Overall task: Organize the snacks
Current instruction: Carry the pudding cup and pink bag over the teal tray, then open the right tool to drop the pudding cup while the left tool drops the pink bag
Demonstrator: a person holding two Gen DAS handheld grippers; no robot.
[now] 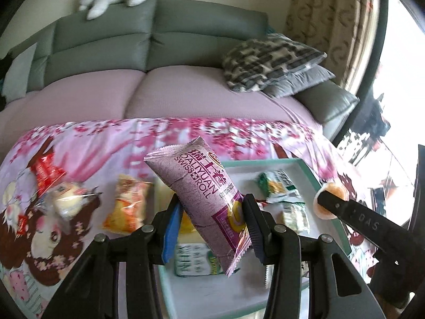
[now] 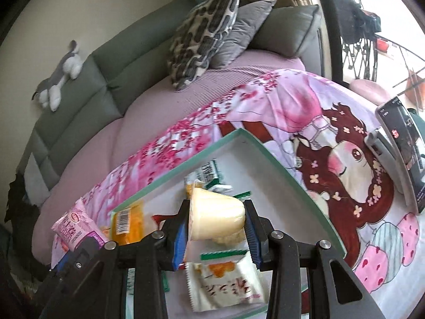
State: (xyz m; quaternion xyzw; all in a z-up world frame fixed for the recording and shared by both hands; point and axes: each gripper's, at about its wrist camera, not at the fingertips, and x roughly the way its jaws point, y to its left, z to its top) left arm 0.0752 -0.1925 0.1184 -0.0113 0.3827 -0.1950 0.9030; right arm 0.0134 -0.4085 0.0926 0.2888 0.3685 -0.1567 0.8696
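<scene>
Two grippers, both loaded, both over the tray.

Left gripper (image 1: 212,218): fingers clamped on a purple Swiss roll packet (image 1: 204,196). Packet's long axis runs from 11 o'clock down to 5 o'clock in the left wrist view, lower end hanging over the teal-rimmed tray (image 1: 309,171). To the left, on the printed cloth: a red packet (image 1: 45,171), a clear-wrapped cake (image 1: 66,202), an orange packet (image 1: 127,207), all outside the tray. Green-and-white packets (image 1: 279,186) already inside it.

Right gripper (image 2: 216,226): fingers gripping a pale pudding cup (image 2: 216,219) lying sideways between them, rim toward 9 o'clock. Tray floor directly beneath, white packet (image 2: 228,284) at 6 o'clock.

Judgement: both snacks sit above the tray, so each release needs only a short descent. Left gripper nearer the loose snacks at 9 o'clock.
</scene>
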